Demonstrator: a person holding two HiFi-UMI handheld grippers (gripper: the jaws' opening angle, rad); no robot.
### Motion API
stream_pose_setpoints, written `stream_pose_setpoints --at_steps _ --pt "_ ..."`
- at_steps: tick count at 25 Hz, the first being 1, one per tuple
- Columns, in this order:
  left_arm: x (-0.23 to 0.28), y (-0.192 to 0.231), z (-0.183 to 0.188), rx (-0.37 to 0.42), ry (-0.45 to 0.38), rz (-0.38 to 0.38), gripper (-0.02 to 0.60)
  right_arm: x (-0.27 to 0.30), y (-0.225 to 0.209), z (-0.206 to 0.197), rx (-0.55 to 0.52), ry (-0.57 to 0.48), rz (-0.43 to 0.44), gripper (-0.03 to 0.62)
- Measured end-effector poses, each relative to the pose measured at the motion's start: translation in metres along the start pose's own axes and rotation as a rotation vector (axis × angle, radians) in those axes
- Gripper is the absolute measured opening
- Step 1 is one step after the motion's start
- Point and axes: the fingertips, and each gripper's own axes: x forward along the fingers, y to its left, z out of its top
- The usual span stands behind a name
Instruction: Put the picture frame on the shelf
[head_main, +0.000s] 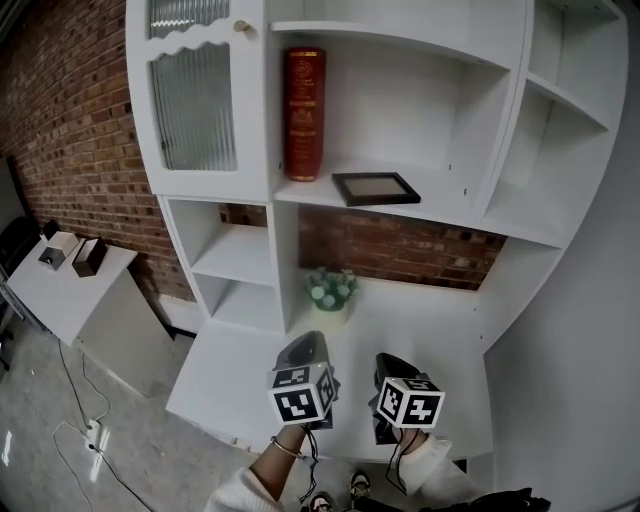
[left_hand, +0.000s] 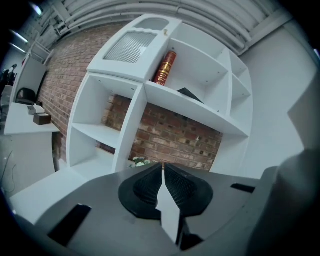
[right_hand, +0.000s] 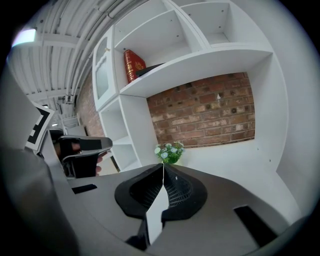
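Black picture frame (head_main: 376, 188) lies flat on the middle shelf (head_main: 452, 208) of the white wall unit. It sits just right of an upright red book (head_main: 303, 114), with a small gap between them. From the left gripper view only the frame's dark corner shows over the shelf edge (left_hand: 190, 93).

Left hand-held gripper (head_main: 309, 343): jaws drawn in until only a thin slit is left at the tips, nothing between the pads (left_hand: 148, 185). It holds and touches nothing. It is low in the head view, over the front of the white tabletop (head_main: 430, 330), pointing toward the unit. Its marker cube (head_main: 302, 392) faces the head camera.

Right hand-held gripper (head_main: 391, 362): jaws together, tips meeting, empty. It is beside the left one and apart from it, also over the tabletop and clear of it. Marker cube (head_main: 411, 402) is up.

Both are well apart from the frame, which is on the shelf above them.

A small potted plant (head_main: 331, 290) with pale flowers stands on the tabletop at the back, under the shelf and in front of the brick wall (head_main: 400, 250). The right gripper view has it straight ahead of the jaw tips. The ribbed glass door (head_main: 192, 105) is left of the book.
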Motion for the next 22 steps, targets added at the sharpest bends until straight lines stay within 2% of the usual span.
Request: stream_pose_setpoints --at_steps 5,13,19,22 --pt "-0.007 -0.010 -0.034 -0.042 0.043 -0.037 0.008 -0.014 -0.005 -0.019 0.005 0.016 -0.011 0.025" --pt "-0.018 -0.032 -0.070 -0.057 0.095 -0.040 0.008 -0.042 -0.026 -0.037 0.036 0.013 -0.034 0.025" --pt "-0.025 -0.053 -0.084 -0.018 0.115 -0.018 0.008 -0.048 -0.033 -0.030 0.046 -0.011 0.003 0.025" --pt "-0.026 -0.058 -0.082 -0.022 0.109 0.005 0.008 -0.053 -0.032 -0.026 0.028 -0.017 0.033 0.025"
